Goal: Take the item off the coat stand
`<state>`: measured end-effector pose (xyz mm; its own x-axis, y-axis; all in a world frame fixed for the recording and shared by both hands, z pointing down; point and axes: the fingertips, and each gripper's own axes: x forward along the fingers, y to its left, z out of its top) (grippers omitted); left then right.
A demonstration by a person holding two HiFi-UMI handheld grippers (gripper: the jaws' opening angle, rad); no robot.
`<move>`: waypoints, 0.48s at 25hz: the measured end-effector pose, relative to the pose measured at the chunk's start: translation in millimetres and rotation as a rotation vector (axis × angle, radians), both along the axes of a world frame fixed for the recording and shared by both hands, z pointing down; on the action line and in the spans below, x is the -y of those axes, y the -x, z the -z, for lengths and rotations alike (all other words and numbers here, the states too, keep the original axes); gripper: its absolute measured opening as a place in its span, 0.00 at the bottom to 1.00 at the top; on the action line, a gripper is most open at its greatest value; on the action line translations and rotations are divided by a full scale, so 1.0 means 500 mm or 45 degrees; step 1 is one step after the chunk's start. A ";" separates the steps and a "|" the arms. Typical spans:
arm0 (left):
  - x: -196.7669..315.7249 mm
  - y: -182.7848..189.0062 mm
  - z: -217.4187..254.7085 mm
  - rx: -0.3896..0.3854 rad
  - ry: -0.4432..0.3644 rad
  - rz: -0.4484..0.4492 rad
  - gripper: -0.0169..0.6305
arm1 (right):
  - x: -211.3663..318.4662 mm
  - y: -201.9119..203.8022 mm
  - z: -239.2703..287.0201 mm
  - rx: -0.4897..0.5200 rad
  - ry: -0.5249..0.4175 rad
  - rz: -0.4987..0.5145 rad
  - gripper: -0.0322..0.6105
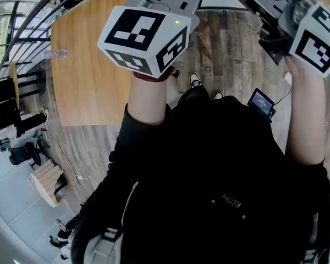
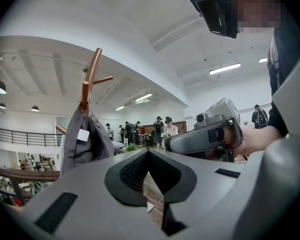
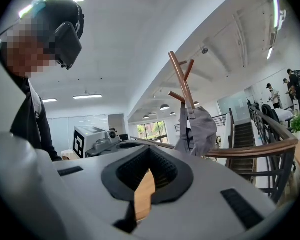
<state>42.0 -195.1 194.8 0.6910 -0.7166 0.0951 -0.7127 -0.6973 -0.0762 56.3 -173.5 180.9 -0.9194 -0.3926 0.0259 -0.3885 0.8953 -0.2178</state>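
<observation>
A copper-brown coat stand [image 2: 90, 79] rises at the left of the left gripper view, some way off. A grey garment [image 2: 85, 139] with a white tag hangs from it. The right gripper view shows the same stand [image 3: 182, 81] and grey item [image 3: 197, 129] ahead and slightly right. My left gripper [image 2: 149, 151] is shut with nothing between its jaws, well short of the stand. My right gripper [image 3: 150, 149] is shut and empty too. In the head view both marker cubes, left [image 1: 143, 37] and right [image 1: 319, 43], are raised in front of the person.
A wooden table [image 1: 88, 65] with a clear plastic bottle [image 1: 55, 53] lies below on the left. A wooden-topped railing [image 3: 270, 149] and stairs run at the right of the stand. Several people [image 2: 160, 126] stand far behind it.
</observation>
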 end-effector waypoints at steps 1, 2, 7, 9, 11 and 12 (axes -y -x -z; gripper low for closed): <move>0.011 0.003 0.006 -0.002 -0.008 -0.008 0.02 | 0.011 0.007 0.008 -0.001 -0.009 0.000 0.07; 0.022 0.007 0.012 -0.004 -0.016 -0.016 0.02 | 0.021 0.013 0.015 -0.004 -0.017 -0.003 0.07; 0.066 0.029 0.027 -0.018 -0.042 -0.049 0.02 | 0.063 0.030 0.026 -0.017 -0.041 -0.041 0.07; 0.081 0.030 0.029 -0.025 -0.047 -0.072 0.02 | 0.077 0.034 0.028 -0.017 -0.043 -0.058 0.07; 0.098 0.030 0.031 -0.032 -0.049 -0.095 0.02 | 0.090 0.039 0.030 -0.020 -0.047 -0.072 0.07; 0.105 0.031 0.031 -0.036 -0.048 -0.107 0.02 | 0.096 0.041 0.032 -0.023 -0.049 -0.077 0.07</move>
<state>26.6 -247.8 179.1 0.7506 -0.6590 0.0487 -0.6543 -0.7515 -0.0842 35.6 -221.6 165.0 -0.8933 -0.4488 0.0264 -0.4461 0.8775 -0.1764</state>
